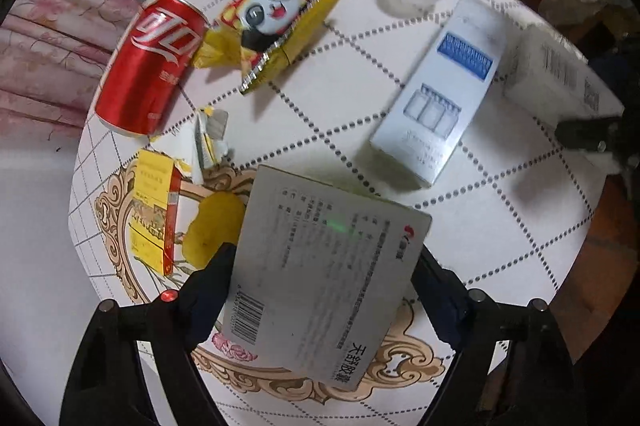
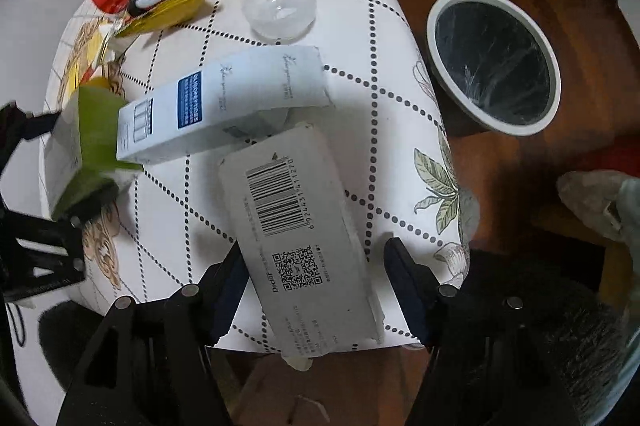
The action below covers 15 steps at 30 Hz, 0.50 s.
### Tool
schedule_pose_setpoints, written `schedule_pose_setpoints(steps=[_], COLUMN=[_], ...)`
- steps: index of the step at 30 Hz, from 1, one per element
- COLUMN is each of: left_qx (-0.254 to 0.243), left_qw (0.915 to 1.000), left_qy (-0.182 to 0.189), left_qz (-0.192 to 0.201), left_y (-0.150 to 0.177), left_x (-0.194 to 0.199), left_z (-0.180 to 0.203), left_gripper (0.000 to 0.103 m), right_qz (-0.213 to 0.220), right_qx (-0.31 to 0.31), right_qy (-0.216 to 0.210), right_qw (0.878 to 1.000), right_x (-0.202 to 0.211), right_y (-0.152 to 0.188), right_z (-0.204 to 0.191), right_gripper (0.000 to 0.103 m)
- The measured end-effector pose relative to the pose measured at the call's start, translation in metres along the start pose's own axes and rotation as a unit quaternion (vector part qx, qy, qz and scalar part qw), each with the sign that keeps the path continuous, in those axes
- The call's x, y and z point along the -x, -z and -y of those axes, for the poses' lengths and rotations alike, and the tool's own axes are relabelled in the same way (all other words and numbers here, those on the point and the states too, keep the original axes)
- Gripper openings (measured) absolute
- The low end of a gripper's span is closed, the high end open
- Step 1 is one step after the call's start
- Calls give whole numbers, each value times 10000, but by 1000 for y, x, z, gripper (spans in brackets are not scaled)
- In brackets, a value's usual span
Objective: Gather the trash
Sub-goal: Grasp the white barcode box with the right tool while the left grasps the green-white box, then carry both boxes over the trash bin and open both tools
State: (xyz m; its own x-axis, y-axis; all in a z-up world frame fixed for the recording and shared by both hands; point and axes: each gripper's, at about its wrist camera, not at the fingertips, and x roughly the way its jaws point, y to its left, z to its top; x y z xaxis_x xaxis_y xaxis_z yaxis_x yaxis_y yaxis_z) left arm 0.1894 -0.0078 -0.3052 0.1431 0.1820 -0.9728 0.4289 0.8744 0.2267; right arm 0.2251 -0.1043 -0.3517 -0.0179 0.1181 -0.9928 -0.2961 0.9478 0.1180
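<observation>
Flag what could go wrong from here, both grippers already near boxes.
1. The right gripper straddles the barcode box with a gap at its right finger; if it closes off-centre, the box could twist out.
2. That box overhangs the table edge and could tip off.
3. The left gripper holds the grey box by its near end, so it may pivot or clip the yellow pack when swung towards the bin.

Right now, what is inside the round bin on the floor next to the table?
The bin has a dark, shiny liner with pale creases. No trash shows inside it. Its near inner wall is hidden behind its own rim, so I cannot tell what lies there.
</observation>
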Motion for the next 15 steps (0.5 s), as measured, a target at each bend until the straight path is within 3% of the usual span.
schedule_pose_setpoints(steps=[2, 9, 15], left_qx=[145, 851, 1630], left_qw=[9999, 9950, 9799], left_qy=[-45, -250, -487], left_qz=[38, 465, 1041], left_y=[0, 17, 34], left_x=[2, 24, 69], left_z=[-2, -6, 2], left_gripper=[83, 83, 83], right_qz=[107, 360, 709], right_qx=[139, 187, 67], right_qy=[140, 111, -299], right_qw=[9997, 9991, 9970], right_x=[1, 4, 31], right_y=[3, 20, 42], right_z=[-5, -13, -13], right_gripper=[55, 54, 54])
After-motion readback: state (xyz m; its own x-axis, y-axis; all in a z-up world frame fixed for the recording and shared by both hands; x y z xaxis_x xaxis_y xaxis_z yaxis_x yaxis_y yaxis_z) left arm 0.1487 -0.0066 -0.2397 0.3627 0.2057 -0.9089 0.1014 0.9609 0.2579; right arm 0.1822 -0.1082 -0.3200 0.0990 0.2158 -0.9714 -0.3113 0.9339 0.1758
